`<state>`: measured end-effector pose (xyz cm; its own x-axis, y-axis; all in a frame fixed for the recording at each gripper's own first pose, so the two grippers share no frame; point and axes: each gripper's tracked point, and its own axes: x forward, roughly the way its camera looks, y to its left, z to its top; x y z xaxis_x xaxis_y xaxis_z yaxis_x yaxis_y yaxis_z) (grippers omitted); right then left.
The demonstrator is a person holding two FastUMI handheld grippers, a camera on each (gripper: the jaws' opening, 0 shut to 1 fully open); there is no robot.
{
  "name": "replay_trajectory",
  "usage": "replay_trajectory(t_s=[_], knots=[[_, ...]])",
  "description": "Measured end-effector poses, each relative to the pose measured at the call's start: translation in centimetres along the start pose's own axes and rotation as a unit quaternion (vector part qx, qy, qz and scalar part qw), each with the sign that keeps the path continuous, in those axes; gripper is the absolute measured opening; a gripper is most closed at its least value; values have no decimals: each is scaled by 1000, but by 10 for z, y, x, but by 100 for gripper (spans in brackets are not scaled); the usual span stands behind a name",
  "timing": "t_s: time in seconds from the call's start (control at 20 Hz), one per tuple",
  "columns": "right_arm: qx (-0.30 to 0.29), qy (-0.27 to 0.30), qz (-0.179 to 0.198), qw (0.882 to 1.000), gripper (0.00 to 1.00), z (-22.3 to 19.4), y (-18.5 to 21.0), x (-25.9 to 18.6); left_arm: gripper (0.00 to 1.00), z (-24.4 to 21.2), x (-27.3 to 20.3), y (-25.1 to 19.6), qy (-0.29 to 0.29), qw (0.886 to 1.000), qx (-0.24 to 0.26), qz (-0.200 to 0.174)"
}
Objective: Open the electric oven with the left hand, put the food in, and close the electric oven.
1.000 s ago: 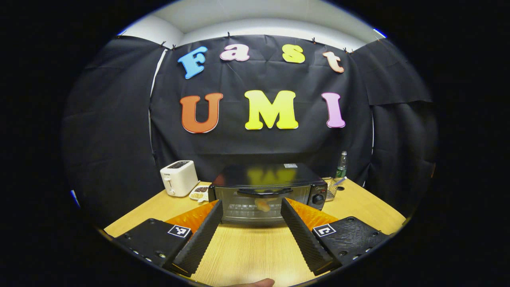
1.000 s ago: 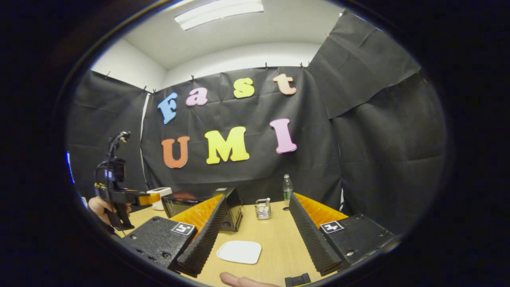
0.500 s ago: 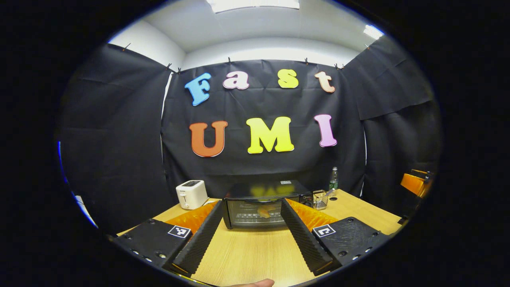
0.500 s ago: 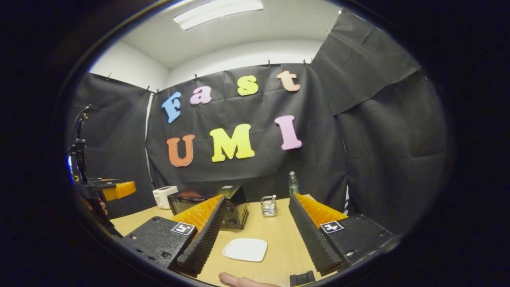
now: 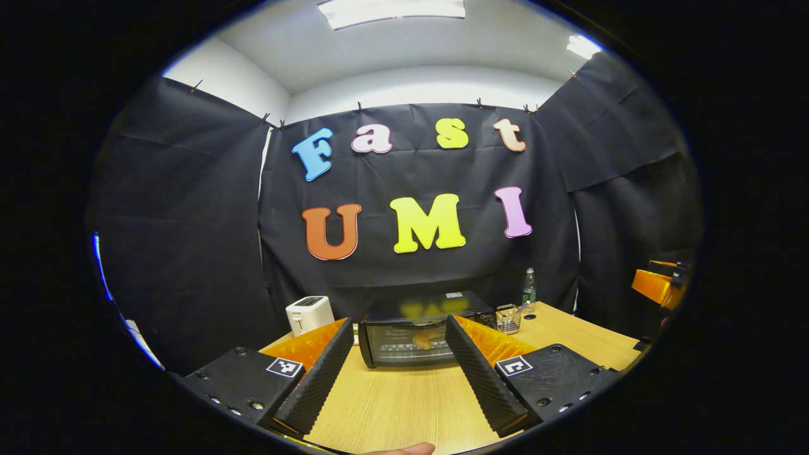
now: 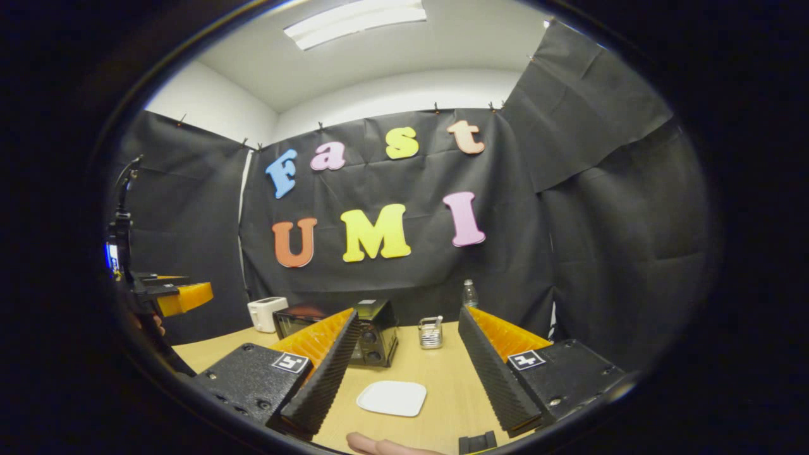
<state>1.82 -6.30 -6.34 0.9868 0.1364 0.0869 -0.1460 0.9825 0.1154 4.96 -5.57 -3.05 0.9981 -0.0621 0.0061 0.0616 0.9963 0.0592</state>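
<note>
— At the table's (image 5: 392, 404) far edge, left gripper view: what stands there?
— An oven (image 5: 423, 328), door closed, with food (image 5: 421, 342) visible through the glass. A toaster (image 5: 308, 314) sits toward the far left corner; a wire basket (image 5: 507, 318) and a bottle (image 5: 529, 285) sit to the oven's right.
— And the left hand-held gripper (image 5: 396, 373)?
— Spread wide over bare wood, gripping nothing, well apart from the oven. The other tool's body pokes in at the right border.
— Right gripper view?
— The right hand-held gripper (image 6: 404, 379) is likewise wide apart and holds nothing. A white plate (image 6: 392, 398) lies between its fingers, bare, near the table's front edge. The oven stands farther back left, basket and bottle behind. The left hand-held gripper shows at the far left, raised above the table.
</note>
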Motion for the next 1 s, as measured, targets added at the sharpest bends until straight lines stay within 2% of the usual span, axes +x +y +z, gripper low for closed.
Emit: replay_trajectory(t_s=[0.55, 1.0], knots=[[-10, 12, -14, 1000, 95, -2, -7, 1, 95, 1, -6, -18, -9, 1000, 2, -17], [-7, 14, -7, 1000, 95, -5, 5, 2, 95, -14, -5, -7, 2, 1000, 2, -3]])
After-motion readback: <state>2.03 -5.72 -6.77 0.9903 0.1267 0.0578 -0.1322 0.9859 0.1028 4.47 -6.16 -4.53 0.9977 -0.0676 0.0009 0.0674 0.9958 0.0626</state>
